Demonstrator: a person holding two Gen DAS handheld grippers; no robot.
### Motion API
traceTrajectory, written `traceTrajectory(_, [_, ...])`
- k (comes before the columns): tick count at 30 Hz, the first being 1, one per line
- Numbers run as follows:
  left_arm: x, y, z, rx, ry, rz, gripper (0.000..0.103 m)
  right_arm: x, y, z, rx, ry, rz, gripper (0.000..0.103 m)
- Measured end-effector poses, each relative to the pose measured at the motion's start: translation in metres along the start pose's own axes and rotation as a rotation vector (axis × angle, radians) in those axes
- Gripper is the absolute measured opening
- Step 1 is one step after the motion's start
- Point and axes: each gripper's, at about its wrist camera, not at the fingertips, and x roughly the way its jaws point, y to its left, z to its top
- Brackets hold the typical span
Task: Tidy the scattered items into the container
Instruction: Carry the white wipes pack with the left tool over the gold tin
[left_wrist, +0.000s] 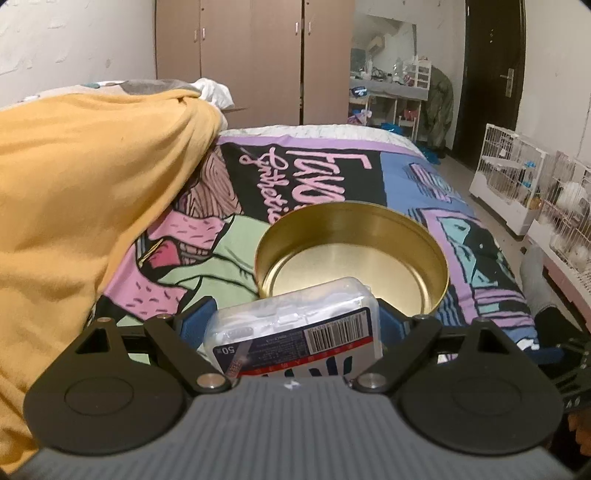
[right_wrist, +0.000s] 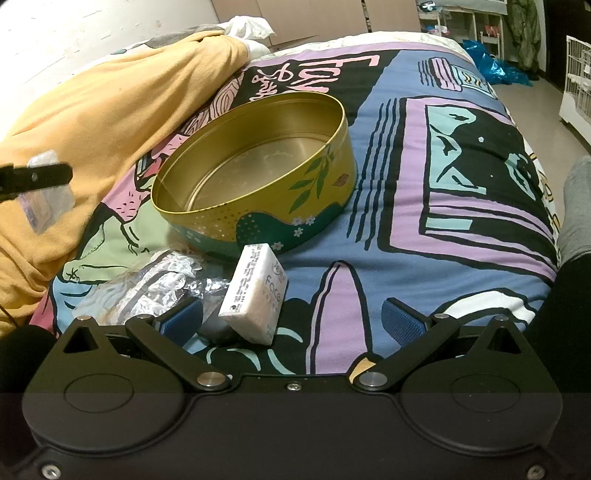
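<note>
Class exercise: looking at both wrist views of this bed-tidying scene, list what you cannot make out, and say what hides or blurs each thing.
- Clear plastic box in the left tongs: lower part hidden by the gripper body, left wrist view.
- The same box, right wrist view: blurred, cut by the left edge.
- Crinkled wrapper: contents unreadable; right tongs cover its near end.
- Face pack: small print too small.

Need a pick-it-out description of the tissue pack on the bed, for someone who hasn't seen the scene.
On the bed's patterned blanket find the round gold tin. Just in front of it, toward the camera, the tissue pack lies tilted beside a crinkled clear bag. It is the only white brick-shaped packet, printed "Face".
</note>
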Motion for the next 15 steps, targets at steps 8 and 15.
traceTrajectory(8, [0.014,-0.014,0.024,0.01,-0.025,-0.028,0.089,0.001,0.002,0.0,-0.006,0.004,0.003,0.103])
traceTrajectory(15, [0.033,-0.029,0.047,0.03,-0.032,-0.038,0.089,0.002,0.002,0.0,-0.001,0.002,0.006,0.103])
